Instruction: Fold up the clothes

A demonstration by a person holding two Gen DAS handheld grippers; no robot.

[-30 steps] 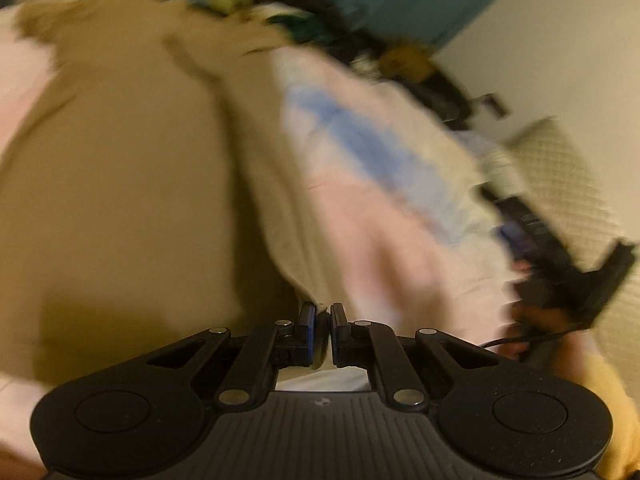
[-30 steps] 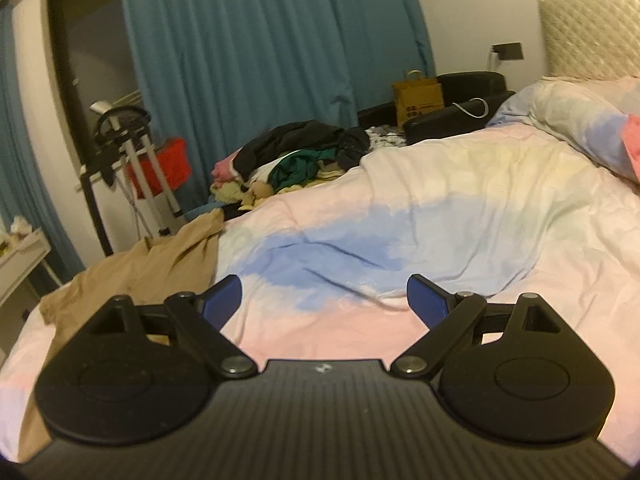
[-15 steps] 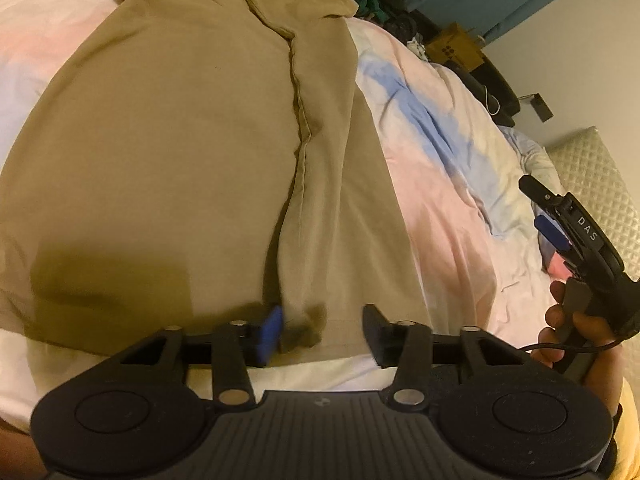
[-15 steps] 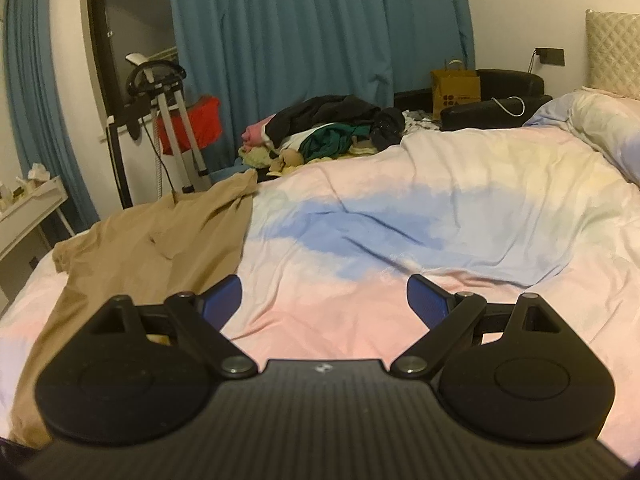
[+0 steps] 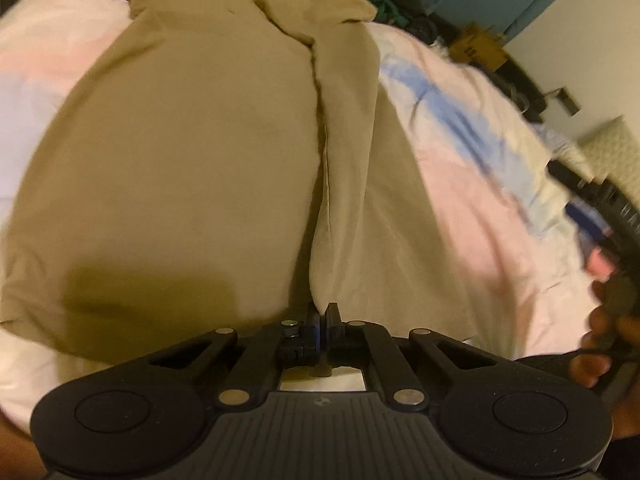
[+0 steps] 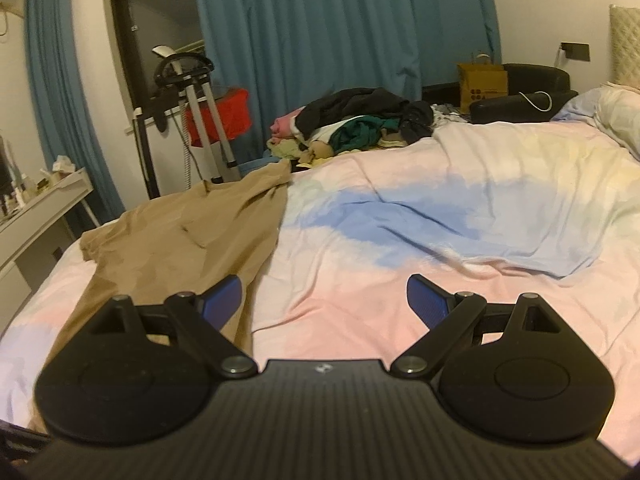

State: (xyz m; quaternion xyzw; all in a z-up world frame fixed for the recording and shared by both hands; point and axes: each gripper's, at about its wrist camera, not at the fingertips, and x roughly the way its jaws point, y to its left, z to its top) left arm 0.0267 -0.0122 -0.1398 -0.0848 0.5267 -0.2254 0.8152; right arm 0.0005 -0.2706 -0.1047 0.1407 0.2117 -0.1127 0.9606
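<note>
A tan garment (image 5: 180,152) lies spread on the pastel bedspread (image 5: 460,184); its right side is folded over along a long crease. My left gripper (image 5: 322,316) is shut on the garment's near hem at the foot of that crease. In the right wrist view the tan garment (image 6: 180,236) lies to the left on the bed. My right gripper (image 6: 324,300) is open and empty, held above the bedspread (image 6: 440,240) beside the garment's right edge. The right gripper also shows at the right edge of the left wrist view (image 5: 600,216), blurred.
A heap of mixed clothes (image 6: 360,124) sits at the far edge of the bed. Behind it are blue curtains (image 6: 340,32), a brown paper bag (image 6: 482,84), a black chair (image 6: 528,96) and a metal stand (image 6: 192,112). A white desk (image 6: 36,216) stands at left.
My left gripper was open around the hem half a second ago and has now shut on it. The right gripper has swung slightly, still open.
</note>
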